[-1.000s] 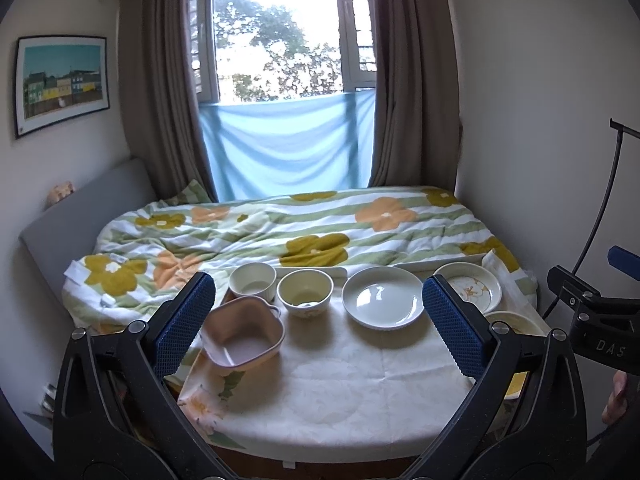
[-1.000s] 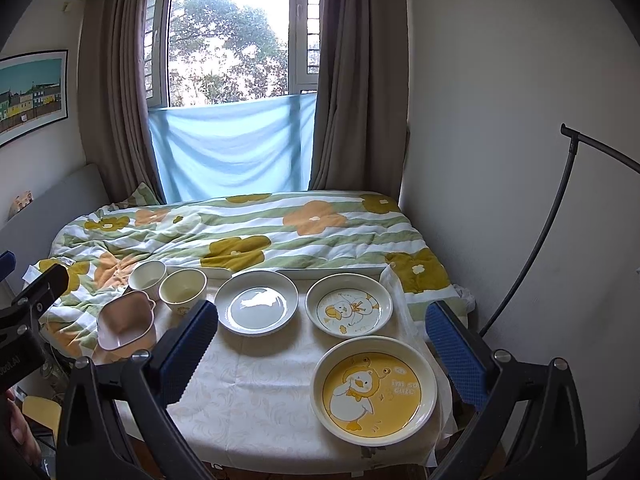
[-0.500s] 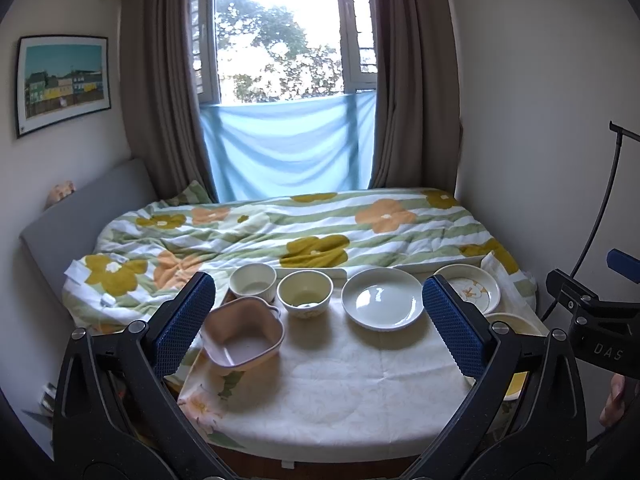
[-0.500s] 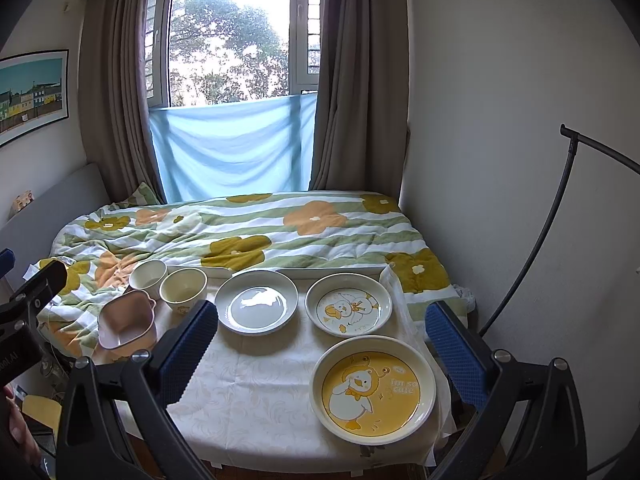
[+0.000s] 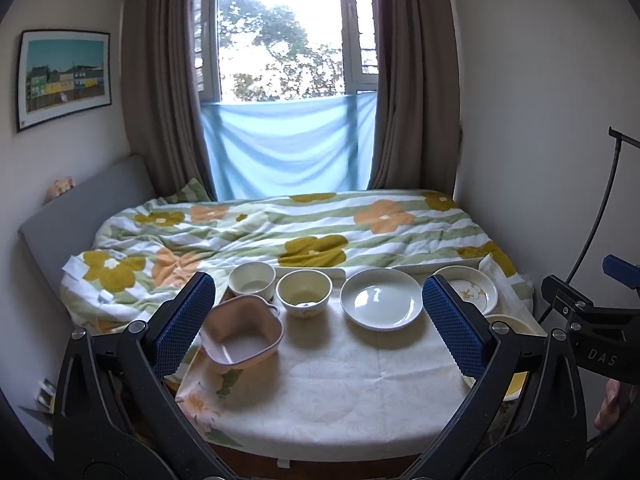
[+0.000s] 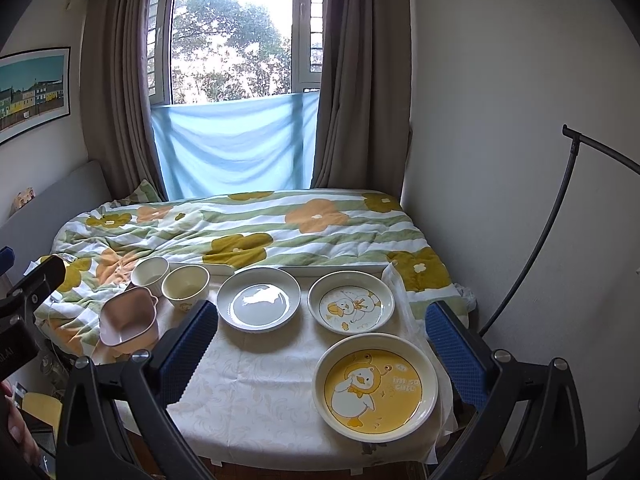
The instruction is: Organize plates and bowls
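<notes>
pink bowl (image 5: 243, 334), cream bowl (image 5: 304, 292), white plate (image 5: 381, 298) sit empty.

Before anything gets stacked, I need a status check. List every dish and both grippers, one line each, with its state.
left gripper: open, holding nothing
right gripper: open, holding nothing
pink bowl: upright, empty
white cup: upright, unstacked
cream bowl: upright, unstacked
plain white plate: face up, empty
small duck plate: face up, empty
yellow duck plate: face up, empty
</notes>
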